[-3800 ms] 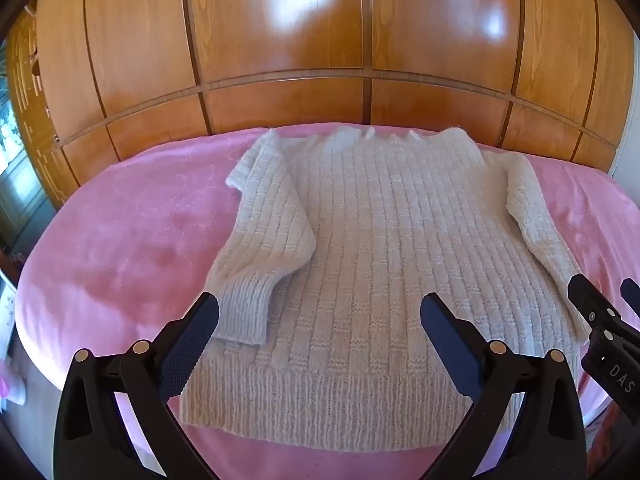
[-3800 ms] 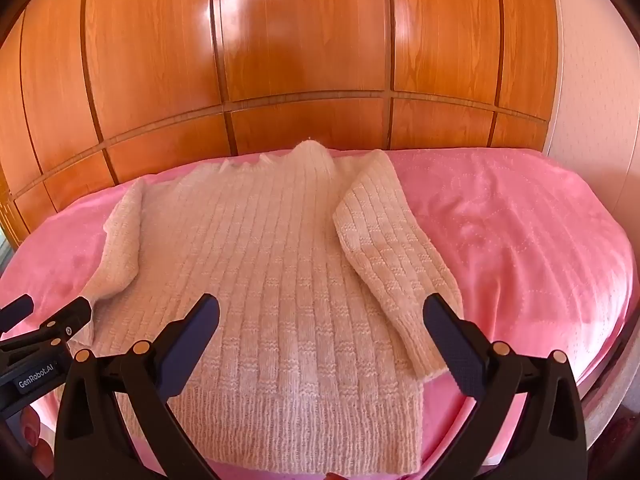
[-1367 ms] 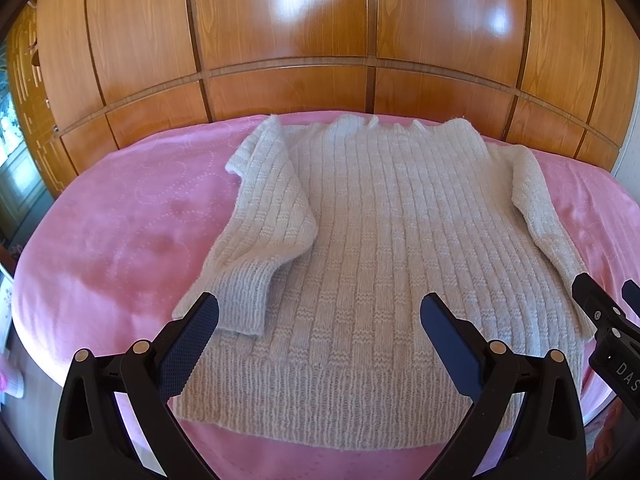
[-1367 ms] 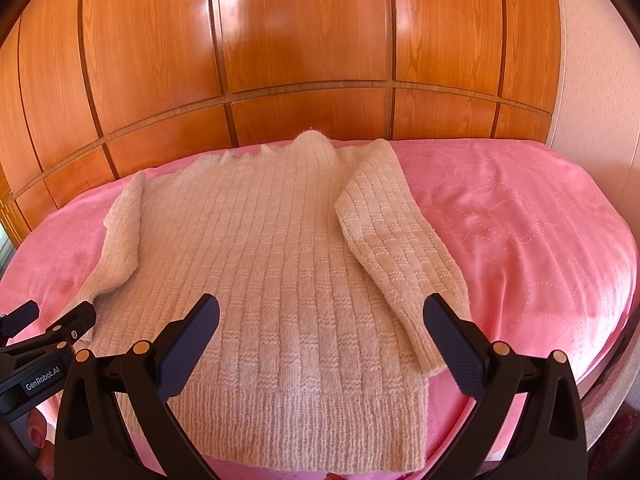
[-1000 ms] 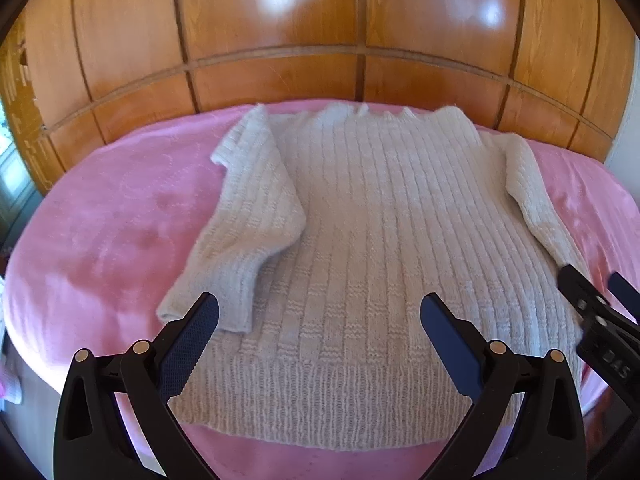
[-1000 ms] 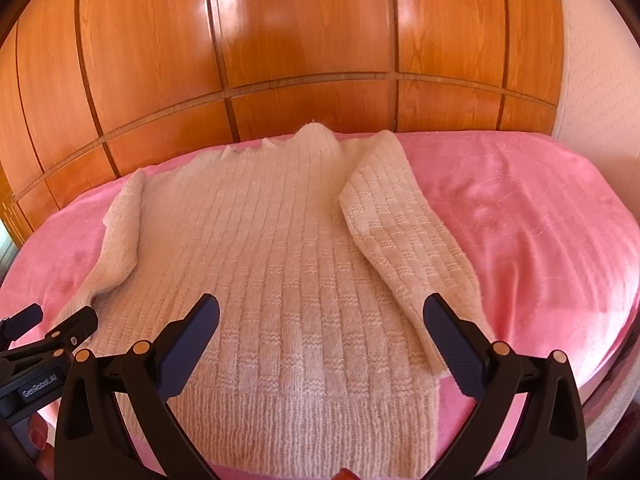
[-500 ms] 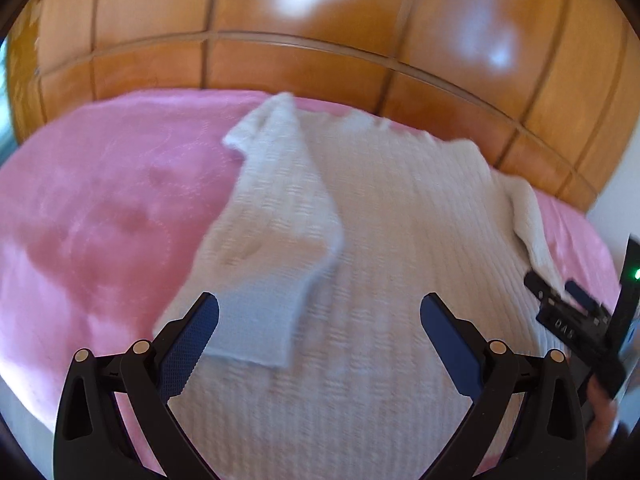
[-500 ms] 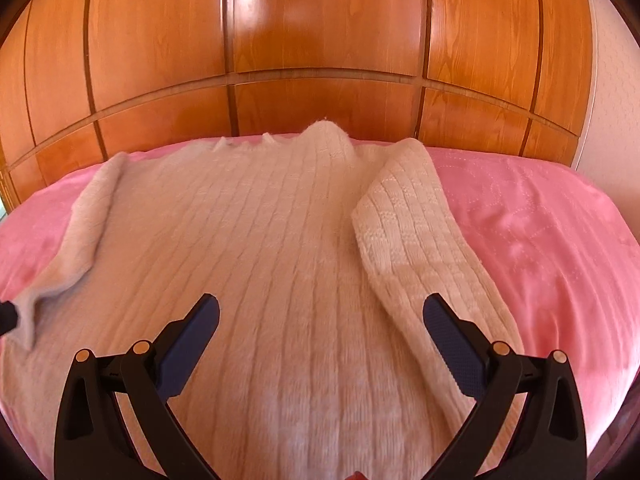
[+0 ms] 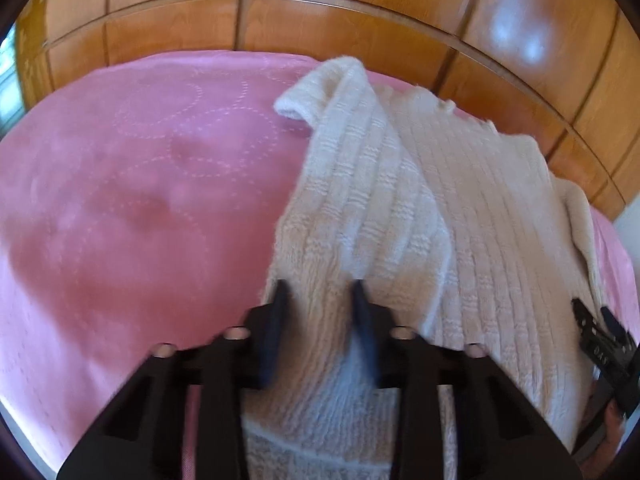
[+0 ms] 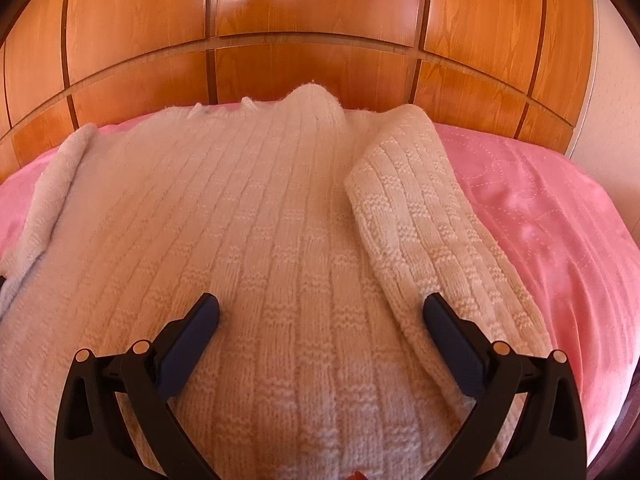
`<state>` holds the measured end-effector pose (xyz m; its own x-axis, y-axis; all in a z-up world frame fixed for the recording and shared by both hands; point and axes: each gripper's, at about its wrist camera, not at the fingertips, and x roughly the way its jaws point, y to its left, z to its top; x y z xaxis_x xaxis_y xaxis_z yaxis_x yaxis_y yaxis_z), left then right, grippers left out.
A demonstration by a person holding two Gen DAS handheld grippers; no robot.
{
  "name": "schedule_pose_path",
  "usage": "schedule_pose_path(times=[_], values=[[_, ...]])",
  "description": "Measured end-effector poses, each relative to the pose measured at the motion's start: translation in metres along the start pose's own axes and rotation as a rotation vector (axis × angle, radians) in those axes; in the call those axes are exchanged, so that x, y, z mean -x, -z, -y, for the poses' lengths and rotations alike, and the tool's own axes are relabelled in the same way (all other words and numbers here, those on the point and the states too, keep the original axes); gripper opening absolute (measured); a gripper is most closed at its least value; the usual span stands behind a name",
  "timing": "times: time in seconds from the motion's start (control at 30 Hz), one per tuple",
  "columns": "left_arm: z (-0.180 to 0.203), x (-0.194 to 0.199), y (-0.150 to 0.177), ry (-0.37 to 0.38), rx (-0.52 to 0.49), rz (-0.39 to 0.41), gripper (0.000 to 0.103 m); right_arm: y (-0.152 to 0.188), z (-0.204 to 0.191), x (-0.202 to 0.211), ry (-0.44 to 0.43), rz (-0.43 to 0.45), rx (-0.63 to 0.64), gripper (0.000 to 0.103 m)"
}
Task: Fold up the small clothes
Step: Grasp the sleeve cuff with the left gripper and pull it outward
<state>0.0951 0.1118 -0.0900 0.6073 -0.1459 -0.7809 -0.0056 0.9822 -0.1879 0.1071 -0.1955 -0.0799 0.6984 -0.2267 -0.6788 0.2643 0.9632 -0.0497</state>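
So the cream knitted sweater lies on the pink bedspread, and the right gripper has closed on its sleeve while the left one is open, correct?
The grippers are swapped. In the left wrist view the left gripper has closed on the sleeve of the cream knitted sweater; in the right wrist view the right gripper is open above it. The sweater does lie on the pink bedspread.

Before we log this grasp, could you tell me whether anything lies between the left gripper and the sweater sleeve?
Nothing visible does: the left gripper has its fingers closing around the sleeve of the sweater, knit already between them.
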Motion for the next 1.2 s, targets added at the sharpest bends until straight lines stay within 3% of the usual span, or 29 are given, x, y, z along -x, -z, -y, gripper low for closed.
schedule_pose_path(times=[0.03, 0.2, 0.47, 0.57, 0.67, 0.87, 0.9, 0.97, 1.03, 1.07, 1.13, 1.2], values=[[0.001, 0.002, -0.001, 0.008, -0.015, 0.002, 0.015, 0.000, 0.000, -0.001, -0.003, -0.001, -0.002, 0.101], [-0.012, 0.020, -0.005, 0.041, -0.003, 0.035, 0.013, 0.000, 0.003, -0.001, -0.027, -0.007, -0.021, 0.101], [-0.080, 0.057, -0.036, -0.058, 0.083, 0.114, 0.013, 0.001, 0.003, 0.000, -0.031, -0.008, -0.024, 0.101], [-0.110, 0.064, -0.054, -0.137, 0.098, 0.140, 0.013, 0.000, 0.003, -0.001, -0.033, -0.008, -0.026, 0.101], [-0.139, 0.063, -0.074, -0.265, 0.069, 0.178, 0.013, 0.000, 0.003, -0.001, -0.034, -0.008, -0.028, 0.101], [-0.189, 0.033, -0.108, -0.493, 0.056, 0.160, 0.013, 0.001, 0.004, -0.001, -0.035, -0.008, -0.027, 0.101], [-0.197, 0.027, -0.112, -0.538, 0.064, 0.152, 0.014, 0.001, 0.004, -0.001, -0.035, -0.009, -0.027, 0.101], [-0.203, 0.021, -0.118, -0.597, 0.089, 0.153, 0.029, 0.001, 0.004, -0.001, -0.036, -0.009, -0.027, 0.101], [-0.197, 0.023, -0.118, -0.657, 0.122, 0.182, 0.065, 0.002, 0.004, -0.001, -0.035, -0.008, -0.027, 0.101], [-0.188, 0.028, -0.115, -0.669, 0.134, 0.225, 0.075, 0.002, 0.004, -0.001, -0.037, -0.008, -0.028, 0.101], [-0.167, 0.037, -0.105, -0.668, 0.128, 0.288, 0.081, 0.002, 0.004, -0.001, -0.038, -0.011, -0.029, 0.101], [-0.132, 0.043, -0.094, -0.577, 0.083, 0.342, 0.081, 0.002, 0.003, -0.001, -0.037, -0.014, -0.027, 0.101]])
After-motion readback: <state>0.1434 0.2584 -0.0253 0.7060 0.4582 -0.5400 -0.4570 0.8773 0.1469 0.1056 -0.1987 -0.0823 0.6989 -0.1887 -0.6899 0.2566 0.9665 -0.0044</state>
